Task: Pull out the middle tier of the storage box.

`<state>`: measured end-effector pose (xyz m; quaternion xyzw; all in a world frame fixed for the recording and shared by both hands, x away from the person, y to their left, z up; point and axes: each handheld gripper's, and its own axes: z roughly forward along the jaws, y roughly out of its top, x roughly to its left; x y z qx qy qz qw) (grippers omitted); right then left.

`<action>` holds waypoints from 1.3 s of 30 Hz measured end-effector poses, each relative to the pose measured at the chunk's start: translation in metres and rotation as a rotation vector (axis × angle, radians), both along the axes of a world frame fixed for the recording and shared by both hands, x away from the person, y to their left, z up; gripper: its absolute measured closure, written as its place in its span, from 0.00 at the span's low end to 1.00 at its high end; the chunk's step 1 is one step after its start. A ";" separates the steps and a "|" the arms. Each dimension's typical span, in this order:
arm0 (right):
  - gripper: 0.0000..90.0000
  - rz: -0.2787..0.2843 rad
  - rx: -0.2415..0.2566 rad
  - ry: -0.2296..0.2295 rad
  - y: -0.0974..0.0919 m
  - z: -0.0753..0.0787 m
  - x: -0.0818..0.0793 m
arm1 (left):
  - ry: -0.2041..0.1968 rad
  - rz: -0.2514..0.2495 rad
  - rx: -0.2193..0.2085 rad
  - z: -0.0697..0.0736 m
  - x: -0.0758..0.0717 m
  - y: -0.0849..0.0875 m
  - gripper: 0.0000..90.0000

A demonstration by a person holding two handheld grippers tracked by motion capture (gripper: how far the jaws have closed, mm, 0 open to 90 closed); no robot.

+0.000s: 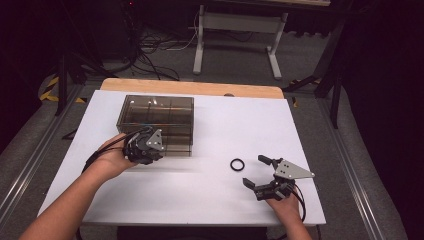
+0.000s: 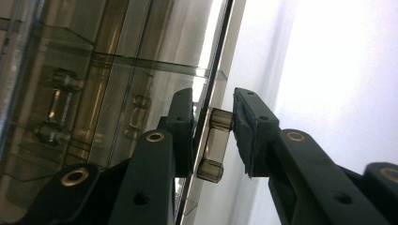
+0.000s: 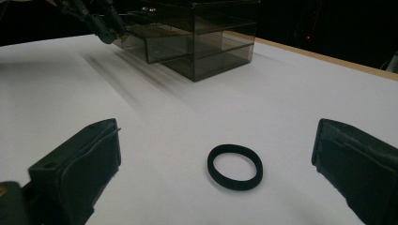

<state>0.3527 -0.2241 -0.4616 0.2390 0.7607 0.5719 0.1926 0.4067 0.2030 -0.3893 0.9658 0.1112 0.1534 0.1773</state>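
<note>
Left gripper [image 1: 150, 145]: we see it at the front of the smoky clear drawer box [image 1: 159, 124], held in the person's left hand [image 1: 112, 159]. In the left gripper view its jaws sit either side of a small clear drawer handle [image 2: 215, 145] — one pad behind the drawer's front panel edge, the other on the outer side. The outer pad touches the upper knob of the handle; we read this as clenched on the handle.

Drawer box: it stands on the white table [image 1: 210, 190] toward the far left, its front facing the person. In the right gripper view one drawer [image 3: 155, 44] stands pulled partway out of the stack, at the left gripper's end.

Right gripper [image 1: 260, 175]: it rests low over the table at the near right, in the right hand [image 1: 285, 205]. Its jaws are spread wide and grasp nothing — released.

Black ring [image 1: 237, 164]: it lies flat on the table just ahead of the right gripper, well apart from the box. In the right gripper view the ring [image 3: 234, 166] sits between the two open jaws but farther out, touching neither.

Surroundings: a wooden edge [image 1: 190, 87] runs along the table's far side; dark floor with cables beyond.
</note>
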 end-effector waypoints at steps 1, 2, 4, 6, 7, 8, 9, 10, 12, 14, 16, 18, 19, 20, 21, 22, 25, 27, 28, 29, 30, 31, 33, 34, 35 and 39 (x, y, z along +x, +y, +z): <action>0.02 0.000 0.000 0.000 0.000 0.000 0.000 | 0.001 -0.001 0.001 -0.001 0.000 0.000 0.78; 0.02 0.000 0.001 -0.001 0.000 0.000 0.000 | 0.004 0.000 0.003 -0.001 0.000 0.000 0.78; 0.02 -0.001 -0.001 0.001 0.000 0.000 0.000 | 0.008 -0.004 0.005 -0.002 -0.001 0.001 0.78; 0.02 -0.001 0.000 0.001 0.000 0.000 0.000 | 0.010 -0.004 0.005 -0.003 -0.001 0.001 0.78; 0.02 -0.001 -0.001 0.000 0.000 0.000 0.000 | 0.012 -0.003 0.006 -0.003 -0.001 0.001 0.78; 0.02 0.000 0.000 0.000 0.000 0.000 0.000 | 0.014 -0.004 0.007 -0.003 0.000 0.001 0.78; 0.02 0.000 0.000 0.000 0.000 0.000 0.000 | 0.014 -0.004 0.007 -0.003 0.000 0.001 0.78; 0.02 0.000 0.000 0.000 0.000 0.000 0.000 | 0.019 -0.003 0.006 -0.003 0.000 0.001 0.78; 0.02 0.000 0.001 0.000 0.000 0.000 0.000 | 0.025 -0.003 0.008 -0.004 0.000 0.001 0.78; 0.02 -0.001 -0.001 -0.001 0.000 0.000 0.000 | 0.024 -0.003 0.005 -0.004 0.000 0.001 0.78; 0.02 0.001 -0.001 -0.001 0.000 0.000 0.000 | 0.025 0.001 0.000 -0.005 0.000 0.002 0.78; 0.02 0.001 -0.001 -0.003 0.000 0.000 0.000 | 0.025 0.001 -0.001 -0.004 0.000 0.002 0.78; 0.02 0.001 0.000 -0.001 0.000 0.000 0.000 | 0.025 0.001 -0.001 -0.004 0.000 0.002 0.78; 0.02 0.002 0.001 -0.001 0.000 0.000 0.000 | 0.026 0.002 -0.002 -0.004 0.000 0.001 0.78; 0.02 0.002 0.001 -0.001 0.000 0.000 0.000 | 0.024 0.001 -0.002 -0.005 0.000 0.002 0.78; 0.02 0.003 0.001 -0.001 0.000 0.000 0.000 | 0.031 0.005 -0.009 -0.005 0.000 0.002 0.77; 0.02 0.004 0.000 -0.004 0.000 0.000 0.000 | 0.035 0.008 -0.019 -0.004 -0.001 0.003 0.71; 0.02 0.004 -0.001 -0.005 0.000 0.000 0.000 | 0.043 0.012 -0.037 -0.002 -0.001 0.004 0.68; 0.02 0.004 -0.001 -0.005 0.000 0.000 0.000 | 0.041 0.016 -0.050 -0.001 -0.002 0.004 0.68; 0.02 0.004 0.000 -0.004 0.000 0.000 0.000 | 0.042 0.020 -0.062 0.000 -0.002 0.005 0.66; 0.02 0.003 -0.002 -0.004 0.000 0.000 0.000 | 0.045 0.025 -0.100 0.003 -0.003 0.006 0.60; 0.02 0.003 -0.002 -0.004 0.000 0.000 0.000 | 0.045 0.025 -0.100 0.003 -0.003 0.006 0.57; 0.02 0.002 -0.001 -0.004 0.000 0.000 0.000 | 0.040 0.032 -0.150 0.007 -0.004 0.005 0.51; 0.02 0.002 0.000 -0.004 0.000 0.000 0.000 | 0.041 0.044 -0.202 0.011 -0.006 0.005 0.47; 0.02 0.002 0.001 -0.004 0.000 0.000 0.000 | 0.042 0.047 -0.230 0.014 -0.006 0.005 0.43; 0.02 0.002 0.002 -0.006 0.000 0.000 0.000 | 0.050 0.063 -0.337 0.022 -0.009 0.003 0.33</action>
